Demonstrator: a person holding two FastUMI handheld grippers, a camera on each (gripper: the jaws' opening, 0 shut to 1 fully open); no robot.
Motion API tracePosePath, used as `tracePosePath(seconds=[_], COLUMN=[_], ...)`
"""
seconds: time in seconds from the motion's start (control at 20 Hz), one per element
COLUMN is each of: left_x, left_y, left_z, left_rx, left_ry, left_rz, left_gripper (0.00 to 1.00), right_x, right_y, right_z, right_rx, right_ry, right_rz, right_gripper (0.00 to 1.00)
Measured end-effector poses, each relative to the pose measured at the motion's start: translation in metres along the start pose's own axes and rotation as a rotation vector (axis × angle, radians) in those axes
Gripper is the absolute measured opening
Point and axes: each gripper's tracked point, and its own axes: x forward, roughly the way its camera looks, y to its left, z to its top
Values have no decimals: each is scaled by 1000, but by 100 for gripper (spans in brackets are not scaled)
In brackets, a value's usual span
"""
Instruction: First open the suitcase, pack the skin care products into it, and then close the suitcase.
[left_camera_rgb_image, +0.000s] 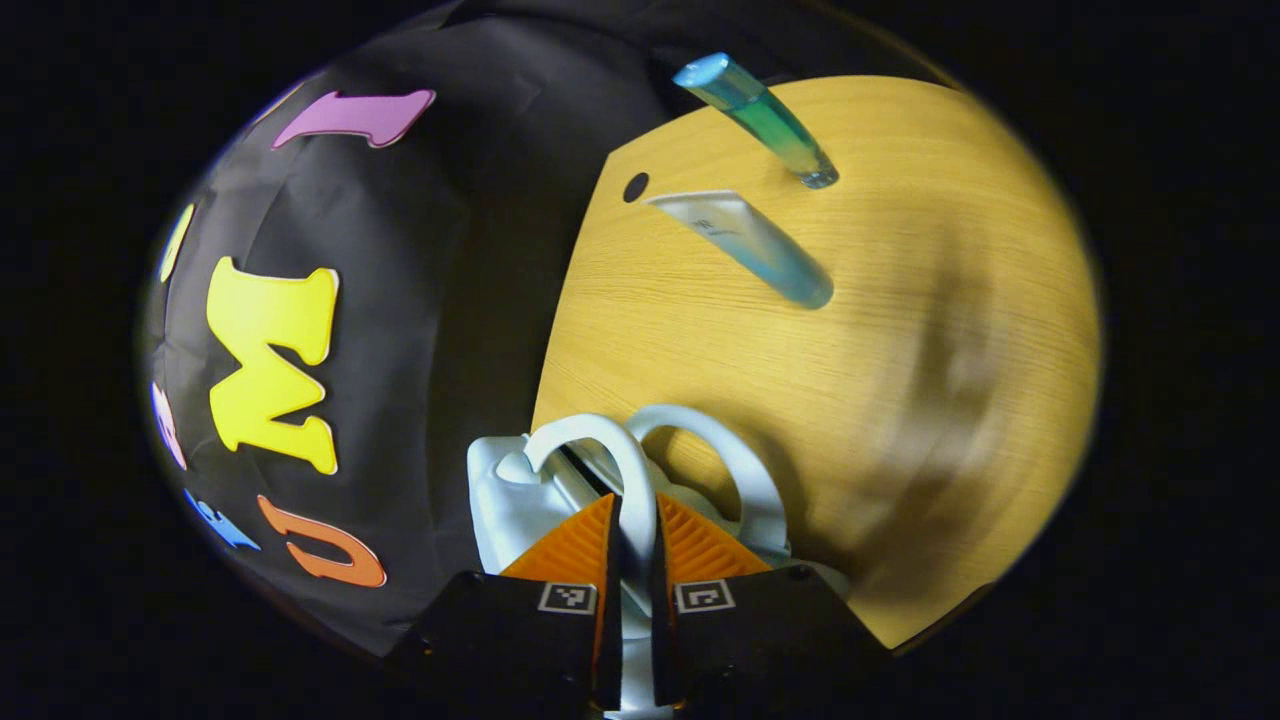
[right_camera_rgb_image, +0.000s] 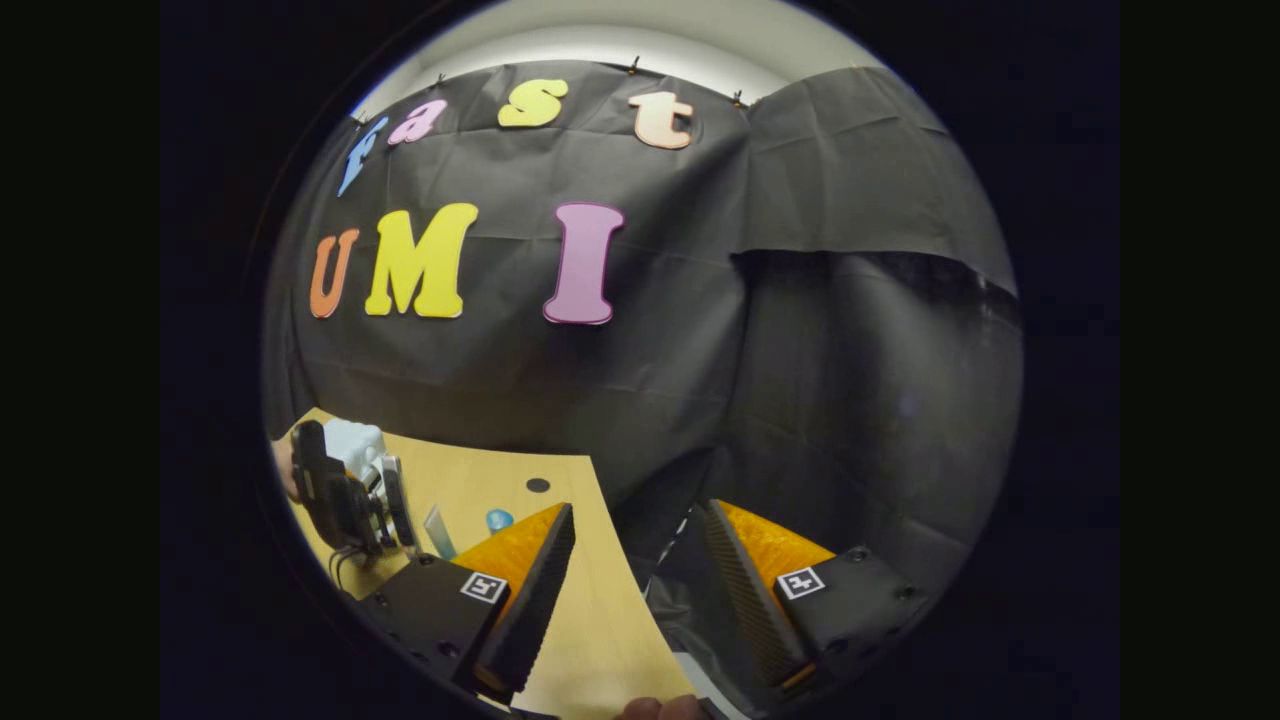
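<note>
Left gripper (left_camera_rgb_image: 635, 545): fingers closed on one white handle loop of the suitcase (left_camera_rgb_image: 520, 495), at the table's (left_camera_rgb_image: 900, 330) near edge.
Tubes: white-to-blue tube (left_camera_rgb_image: 750, 245) and green-blue tube (left_camera_rgb_image: 760, 115) lie apart, farther along the table.
Right gripper (right_camera_rgb_image: 632, 560): jaws wide open, holding nothing, at the table edge.
</note>
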Motion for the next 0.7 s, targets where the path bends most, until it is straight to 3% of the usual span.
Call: tracePosePath(seconds=[0.15,0.35,0.55,0.7], left_x=[-24,-64,-97,-90], left_y=[50,132,186,208], left_z=[-5,-39,-108,-163], left_rx=[-112,-425,-723,-868], left_ry=[-46,-162,-237,-227], left_rz=[78,199,286,335], left_gripper=[7,3,2,3], right_x=[0,-1,1,3], right_y=[23,62,97,119], right_z=[6,23,41,50], right_rx=[-16,-25,-47,-64], right_ry=[-16,-45,-68,-66], right_rz=[46,128,188,217], right_gripper=[79,79,78,79])
